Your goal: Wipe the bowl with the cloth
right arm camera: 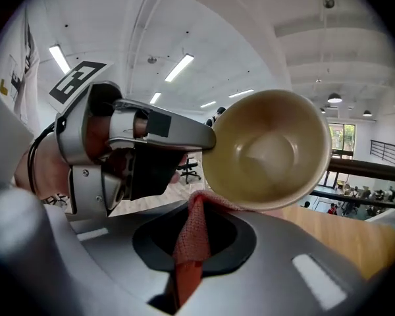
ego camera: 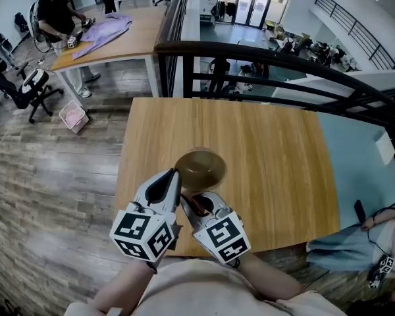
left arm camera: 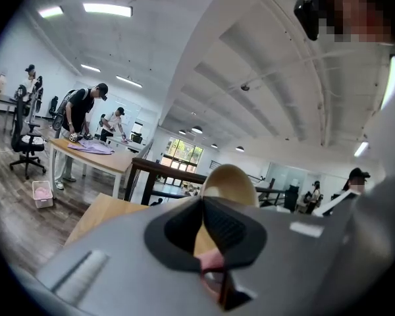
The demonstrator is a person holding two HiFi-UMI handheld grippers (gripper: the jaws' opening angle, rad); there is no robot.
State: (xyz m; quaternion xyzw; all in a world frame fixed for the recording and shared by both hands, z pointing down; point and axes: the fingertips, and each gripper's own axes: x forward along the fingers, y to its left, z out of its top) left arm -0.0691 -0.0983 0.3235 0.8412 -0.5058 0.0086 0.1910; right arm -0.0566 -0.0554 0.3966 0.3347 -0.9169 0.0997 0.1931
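Bowl is off the table, held in the air close to the person's body. It is tipped on its side, with the mouth facing the right gripper.

Left gripper is clenched on the bowl's rim, pinching the wall at one edge. Its own view shows the jaws together on the rim and the bowl edge-on.

Right gripper is clamped on the cloth, a reddish, coarse-weave piece. A short fold stands out past the jaw tips. The fold sits at the bowl's lower rim, apparently touching it from just below and outside. The inside of the bowl looks pale and bare, with no cloth in it.

Step in hand, as I judge it: getting the cloth into the bowl and starting the wipe.

How to do it well:
- Lift the cloth tip over the lower lip and press it onto the inner wall; lead with the fold, not the metal tips.
- Sweep in arcs round the inner wall, then across the bottom.
- Little cloth sticks out, so pressure should stay light or the jaws will scrape the bowl.
- The bowl hangs from a single rim pinch. Push toward the held side, not away, or it may pivot or slip.
- Rolling the left wrist would bring fresh wall to the cloth, which beats reaching round.
- Work over the table in case of a drop.
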